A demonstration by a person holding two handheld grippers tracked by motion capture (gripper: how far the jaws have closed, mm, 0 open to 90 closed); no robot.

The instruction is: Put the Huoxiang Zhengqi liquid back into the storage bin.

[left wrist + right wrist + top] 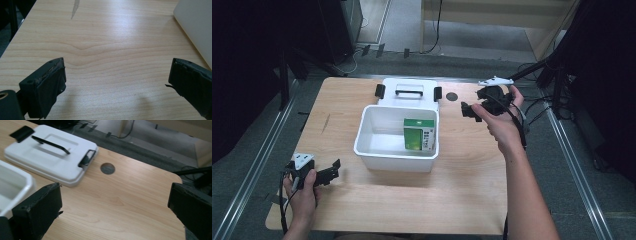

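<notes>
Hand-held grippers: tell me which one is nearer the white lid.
The right hand-held gripper, raised at the table's far right, just right of the white lid. The left hand-held gripper sits at the near left corner, well short of the white bin.

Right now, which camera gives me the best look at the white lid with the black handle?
The right gripper view: the white lid lies close, with its black handle and side latches distinct. The high view shows the lid whole but small, behind the white bin. The left gripper view looks along the wooden table at the bin's wall.
</notes>
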